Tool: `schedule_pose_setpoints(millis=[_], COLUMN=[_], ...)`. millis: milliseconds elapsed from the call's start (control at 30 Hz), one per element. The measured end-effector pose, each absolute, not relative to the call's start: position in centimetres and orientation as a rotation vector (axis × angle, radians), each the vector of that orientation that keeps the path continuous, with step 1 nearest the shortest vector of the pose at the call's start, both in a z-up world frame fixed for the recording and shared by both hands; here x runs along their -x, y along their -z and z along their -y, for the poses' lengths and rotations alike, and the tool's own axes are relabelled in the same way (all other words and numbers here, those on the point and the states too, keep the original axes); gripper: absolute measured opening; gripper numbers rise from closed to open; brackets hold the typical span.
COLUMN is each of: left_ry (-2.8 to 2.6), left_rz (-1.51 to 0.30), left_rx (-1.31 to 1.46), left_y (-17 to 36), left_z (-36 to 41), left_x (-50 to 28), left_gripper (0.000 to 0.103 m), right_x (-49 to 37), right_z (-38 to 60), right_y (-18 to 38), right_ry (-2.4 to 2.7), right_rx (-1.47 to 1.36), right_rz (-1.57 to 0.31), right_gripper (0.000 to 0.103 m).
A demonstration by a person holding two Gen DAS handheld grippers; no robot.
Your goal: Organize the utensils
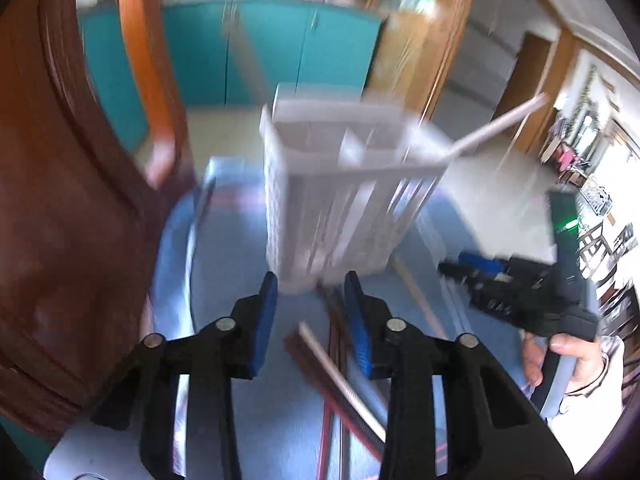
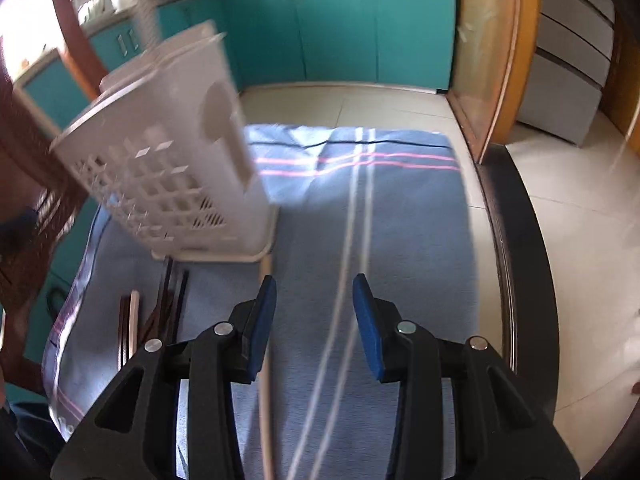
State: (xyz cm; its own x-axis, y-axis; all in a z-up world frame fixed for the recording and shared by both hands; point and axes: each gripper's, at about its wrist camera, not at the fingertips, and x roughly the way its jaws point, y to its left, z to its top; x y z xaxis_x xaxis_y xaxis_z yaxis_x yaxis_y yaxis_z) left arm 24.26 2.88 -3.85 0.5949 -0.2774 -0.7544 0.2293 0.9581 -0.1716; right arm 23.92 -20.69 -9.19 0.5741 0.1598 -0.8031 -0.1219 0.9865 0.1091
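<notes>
White, perforated plastic utensil caddy at frame centre in the left wrist view, upper left in the right wrist view, standing on blue striped cloth. Dark and pale chopsticks loose on the cloth below it, bottom centre. One pale stick slanting from the caddy's top right. Left gripper jaws apart, empty; right gripper likewise apart, a pale stick lying by its left pad. No legible writing; much blurred.

My left gripper and my right gripper both point forward with blue-padded jaws spread apart, gripping nothing, my hand wrapped around the right one's handle.
</notes>
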Motion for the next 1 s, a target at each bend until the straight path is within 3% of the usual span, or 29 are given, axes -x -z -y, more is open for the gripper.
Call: schedule_pose_setpoints(millis=[167, 333, 467, 600, 700, 1000], left_ry=[0.288, 0.292, 0.305, 0.321, 0.312, 0.182], left_rz=[-1.127, -1.199, -1.214, -1.206, -1.2, -1.145], left_rx=[0.108, 0.114, 0.154, 0.209, 0.239, 0.171], left_y=[9.3, 11.3, 11.5, 11.4, 11.3, 9.9], left_z=[-2.3, -1.5, -1.5, -1.8, -2.5, -4.3], left_x=[-25.6, -25.4, -25.6, -26.1, -26.8, -27.6], left_gripper=[0.028, 0.028, 0.028, 0.012, 0.009, 0.005], right_x=[-23.8, -24.1, -23.9, -23.9, -23.8, -23.5], right_z=[20.2, 20.4, 20.3, 20.3, 20.3, 20.2], right_y=[9.7, 10.0, 10.1, 10.3, 10.3, 10.4], right_ry=[-0.161, -0.153, -0.152, -0.148, -0.146, -0.143], right_rx=[-0.039, -0.036, -0.03, -0.027, -0.022, -0.007], right_rz=[-0.955, -0.963, -0.964, -0.967, -0.967, -0.969], right_gripper=[0.04, 0.04, 0.041, 0.042, 0.048, 0.049])
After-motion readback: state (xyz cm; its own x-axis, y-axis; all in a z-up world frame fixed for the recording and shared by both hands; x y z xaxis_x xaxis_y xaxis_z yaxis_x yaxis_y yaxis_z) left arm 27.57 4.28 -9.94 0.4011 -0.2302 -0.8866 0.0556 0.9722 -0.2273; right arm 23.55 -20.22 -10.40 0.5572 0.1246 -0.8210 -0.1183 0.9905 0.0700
